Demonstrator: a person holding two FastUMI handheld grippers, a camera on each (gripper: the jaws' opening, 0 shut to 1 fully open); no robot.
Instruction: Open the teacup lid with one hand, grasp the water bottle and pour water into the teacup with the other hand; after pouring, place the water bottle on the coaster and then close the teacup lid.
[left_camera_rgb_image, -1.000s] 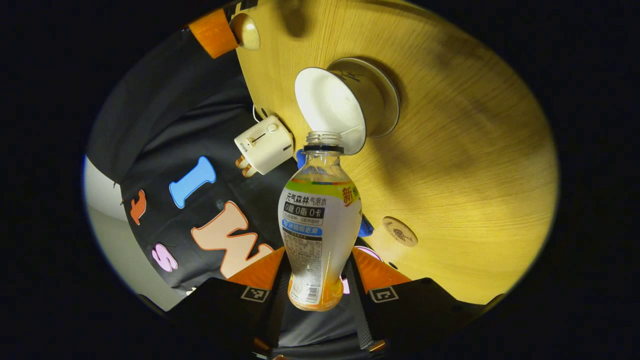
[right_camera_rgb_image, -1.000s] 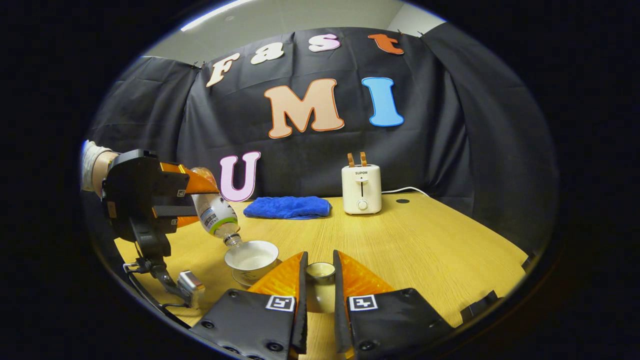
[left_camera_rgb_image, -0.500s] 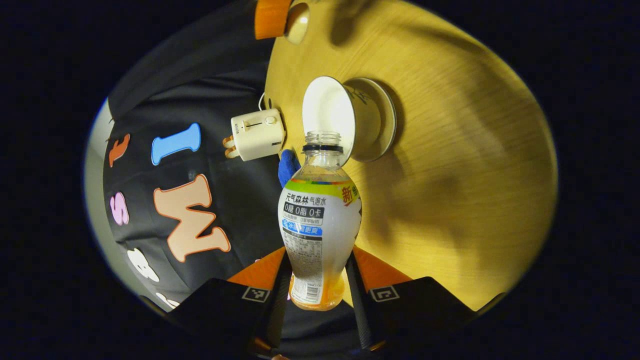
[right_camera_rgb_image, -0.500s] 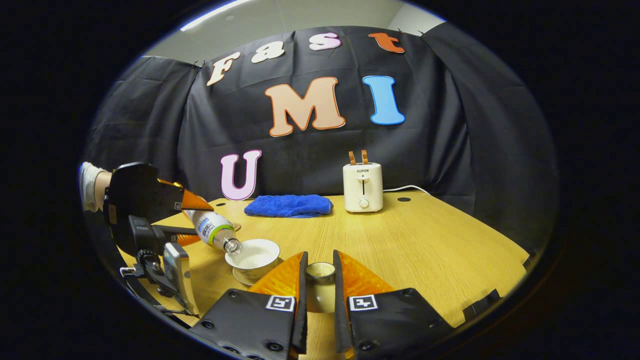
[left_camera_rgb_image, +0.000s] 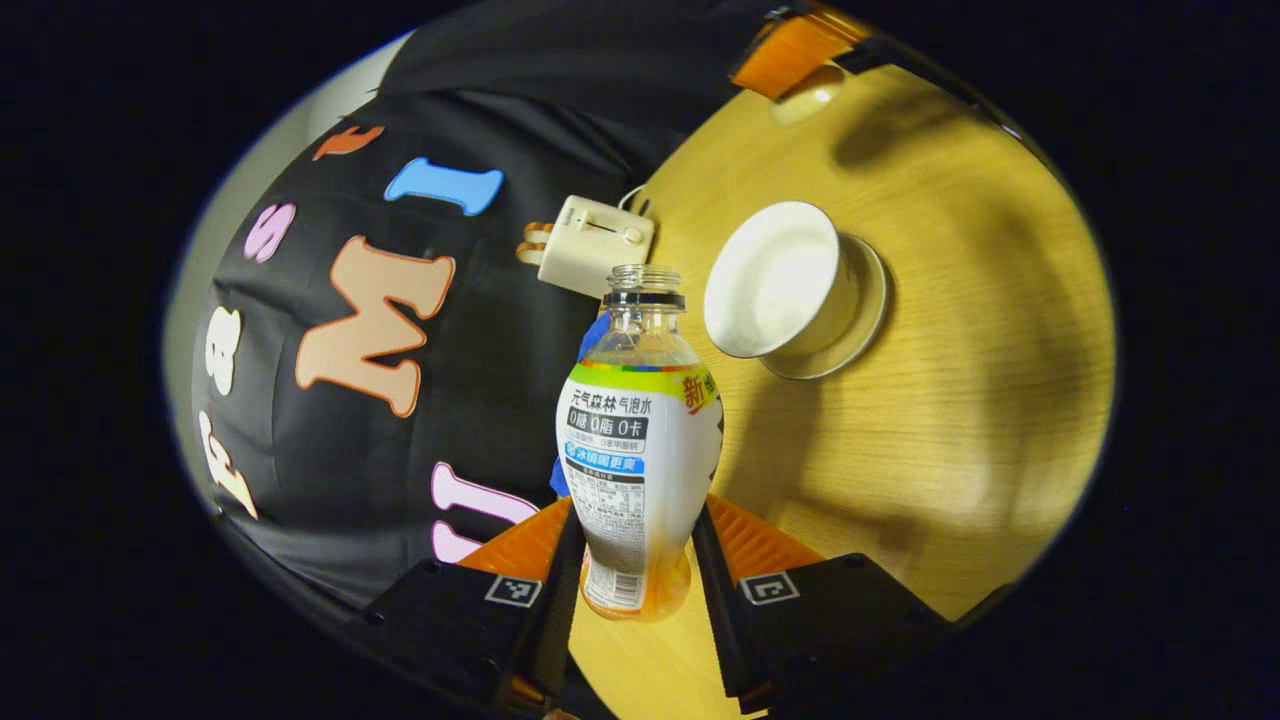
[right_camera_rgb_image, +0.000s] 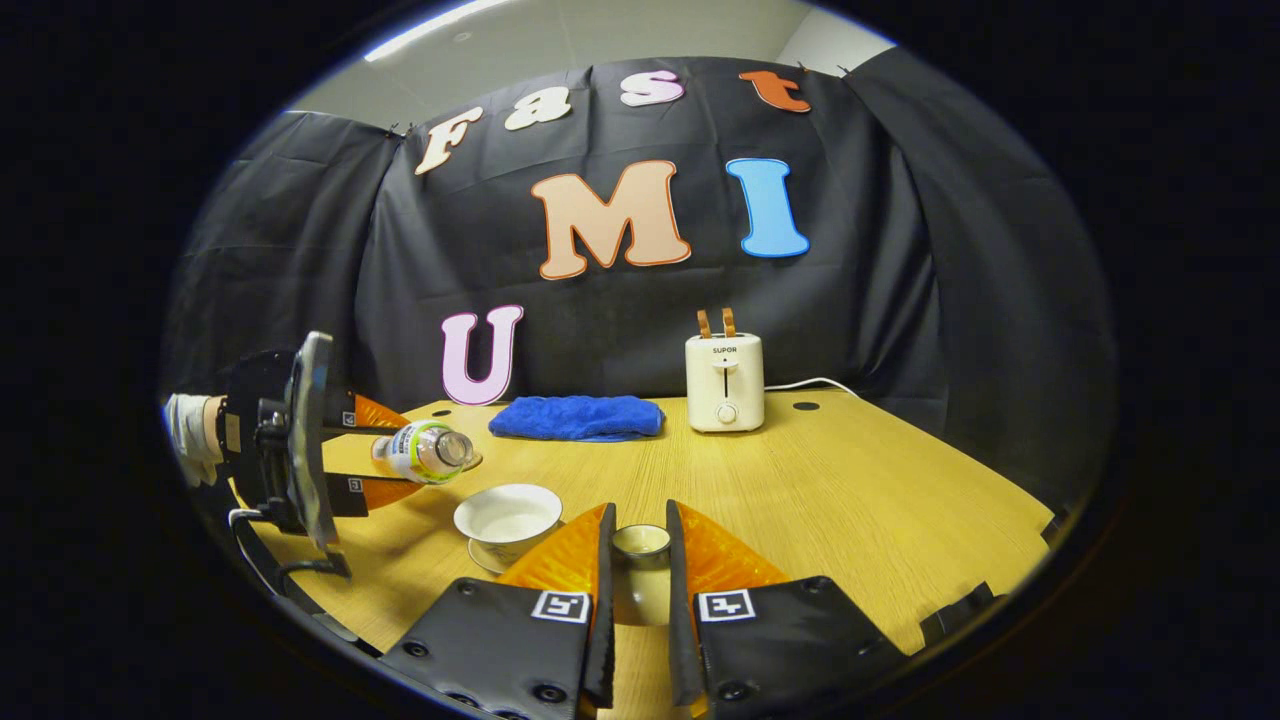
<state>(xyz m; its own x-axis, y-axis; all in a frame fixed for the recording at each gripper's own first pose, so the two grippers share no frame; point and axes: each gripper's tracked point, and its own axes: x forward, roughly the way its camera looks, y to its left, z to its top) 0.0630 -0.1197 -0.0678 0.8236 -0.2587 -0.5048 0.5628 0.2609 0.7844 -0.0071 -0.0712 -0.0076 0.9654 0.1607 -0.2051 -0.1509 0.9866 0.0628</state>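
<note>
My left gripper (left_camera_rgb_image: 640, 520) is shut on the lower body of a clear bottle (left_camera_rgb_image: 640, 440) with a white label and no cap. In the right gripper view the bottle (right_camera_rgb_image: 420, 452) lies almost level in that left gripper (right_camera_rgb_image: 395, 452), its mouth up and left of the cup. The white teacup (right_camera_rgb_image: 508, 515) stands open on its saucer (left_camera_rgb_image: 868, 318); its pale inside (left_camera_rgb_image: 775, 280) faces me. My right gripper (right_camera_rgb_image: 638, 560) is shut on the small round teacup lid (right_camera_rgb_image: 640, 543), low over the table right of the cup. A sliver of brown coaster (right_camera_rgb_image: 473, 460) shows behind the bottle's mouth.
A folded blue cloth (right_camera_rgb_image: 578, 415) and a cream toaster (right_camera_rgb_image: 724, 382) with its cord stand at the back of the wooden table (right_camera_rgb_image: 850, 480). A gloved hand (right_camera_rgb_image: 190, 440) holds the left gripper at the far left.
The bottle has swung back from a downward tilt over the cup to nearly level, its mouth now off the rim. The right gripper and the lid have stayed put.
</note>
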